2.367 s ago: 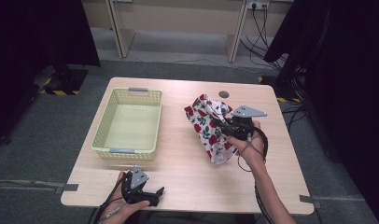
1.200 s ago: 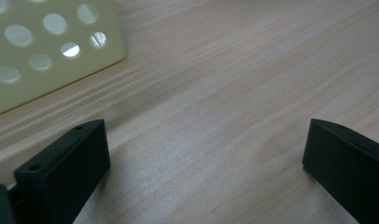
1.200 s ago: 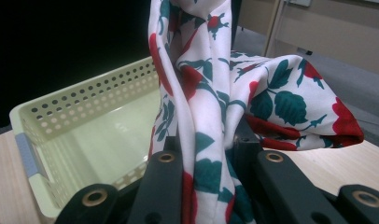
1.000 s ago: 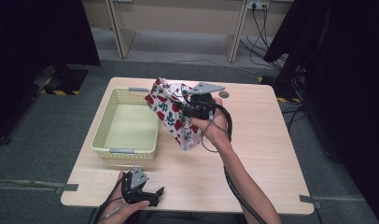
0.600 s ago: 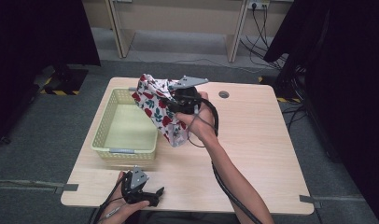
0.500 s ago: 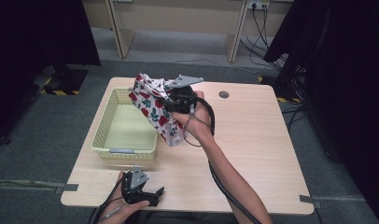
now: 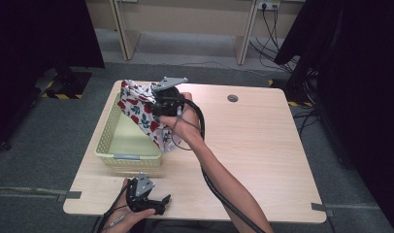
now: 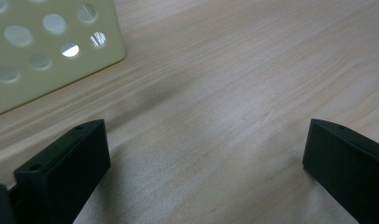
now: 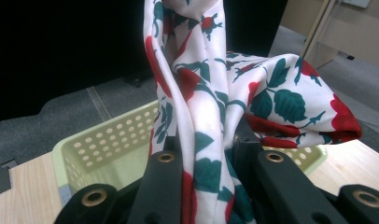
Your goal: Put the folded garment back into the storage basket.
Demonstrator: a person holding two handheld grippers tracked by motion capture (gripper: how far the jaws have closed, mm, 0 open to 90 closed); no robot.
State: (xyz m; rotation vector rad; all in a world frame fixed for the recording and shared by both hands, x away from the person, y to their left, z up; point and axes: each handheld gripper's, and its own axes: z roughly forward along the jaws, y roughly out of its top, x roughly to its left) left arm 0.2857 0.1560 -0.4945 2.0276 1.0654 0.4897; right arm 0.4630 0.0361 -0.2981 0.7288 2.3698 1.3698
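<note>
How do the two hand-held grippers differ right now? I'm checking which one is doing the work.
The right hand-held gripper is raised over the yellow basket; the left hand-held gripper sits low at the table's near edge. The right one's jaws are shut on the floral cloth; the left one's stand wide open, with bare wood between them. Both are black, with a trailing cable.

Even overhead light, dark room edges, soft blur in close-ups

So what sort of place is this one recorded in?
Probably a lab or recording room: a light wooden table on grey carpet, black curtains at both sides, cables running to a wall socket.
</note>
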